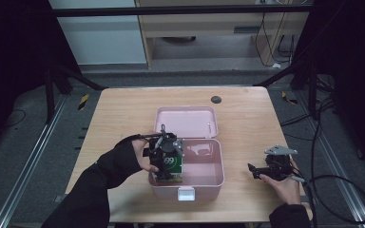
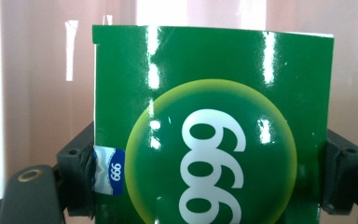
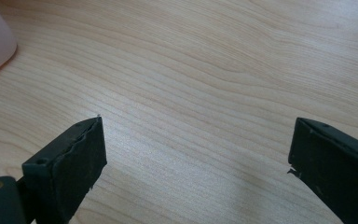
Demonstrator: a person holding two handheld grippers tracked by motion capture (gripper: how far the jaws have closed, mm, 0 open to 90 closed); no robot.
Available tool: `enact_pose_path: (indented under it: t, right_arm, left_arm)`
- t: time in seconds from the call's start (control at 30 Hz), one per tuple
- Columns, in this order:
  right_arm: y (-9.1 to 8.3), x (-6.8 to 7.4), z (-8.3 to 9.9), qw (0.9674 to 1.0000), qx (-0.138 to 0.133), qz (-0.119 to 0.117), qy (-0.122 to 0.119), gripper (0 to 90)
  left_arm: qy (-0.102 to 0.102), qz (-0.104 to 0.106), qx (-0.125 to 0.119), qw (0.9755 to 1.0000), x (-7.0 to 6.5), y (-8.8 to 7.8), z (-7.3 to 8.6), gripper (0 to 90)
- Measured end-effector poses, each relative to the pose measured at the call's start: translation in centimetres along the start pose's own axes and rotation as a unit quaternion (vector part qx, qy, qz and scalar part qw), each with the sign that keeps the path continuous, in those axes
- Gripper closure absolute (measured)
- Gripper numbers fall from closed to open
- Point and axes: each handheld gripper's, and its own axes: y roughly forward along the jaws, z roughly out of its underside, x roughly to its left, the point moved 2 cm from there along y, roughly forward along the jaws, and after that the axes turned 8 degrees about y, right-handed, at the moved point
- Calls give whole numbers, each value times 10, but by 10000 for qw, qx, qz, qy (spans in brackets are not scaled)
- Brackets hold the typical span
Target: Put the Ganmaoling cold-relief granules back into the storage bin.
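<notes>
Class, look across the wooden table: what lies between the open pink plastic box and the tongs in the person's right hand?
Nothing: in the high view, bare wooden table separates the open pink plastic box from the right tongs.

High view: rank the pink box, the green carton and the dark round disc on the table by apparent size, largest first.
1. pink box, lid open
2. green carton, held by the left gripper inside the box
3. dark round disc, smallest, though farther from the camera

The green box (image 2: 212,126) held in my left claw (image 2: 209,186) bears large white digits "999" in a yellow-rimmed circle. A small blue-and-white sticker (image 2: 109,170) on its edge also reads "999".
</notes>
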Motion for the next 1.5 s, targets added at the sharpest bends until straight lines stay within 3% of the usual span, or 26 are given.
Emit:
enact_pose_path:
  t: [0.33, 0.57, 0.73, 0.93, 1.13, 1.3, 1.5]
  right_arm:
    - [0, 0, 0, 10000, 4, -2, -4, 43]
    - [0, 0, 0, 10000, 10, -17, -6, 39]
    - [0, 0, 0, 10000, 9, -8, -17, 38]
    - [0, 0, 0, 10000, 4, -28, -18, 37]
    - [0, 0, 0, 10000, 10, -19, -16, 37]
    - [-1, 0, 0, 10000, -3, -18, -3, 37]
    - [-1, 0, 0, 10000, -8, -11, 23, 38]
  left_arm:
    - [-41, 28, 26, 10000, -1, 11, 4, 148]
    - [-133, -80, 140, 9998, 1, 18, 8, 129]
    - [-98, 20, 166, 9998, 0, 21, 7, 120]
    - [-79, -86, -58, 9999, -1, 8, 6, 122]
    - [-41, -367, -315, 9988, -8, -15, 9, 129]
    - [-82, -677, -634, 9957, -16, -47, 16, 167]
    - [-379, -1028, -941, 9895, -28, -78, 40, 224]
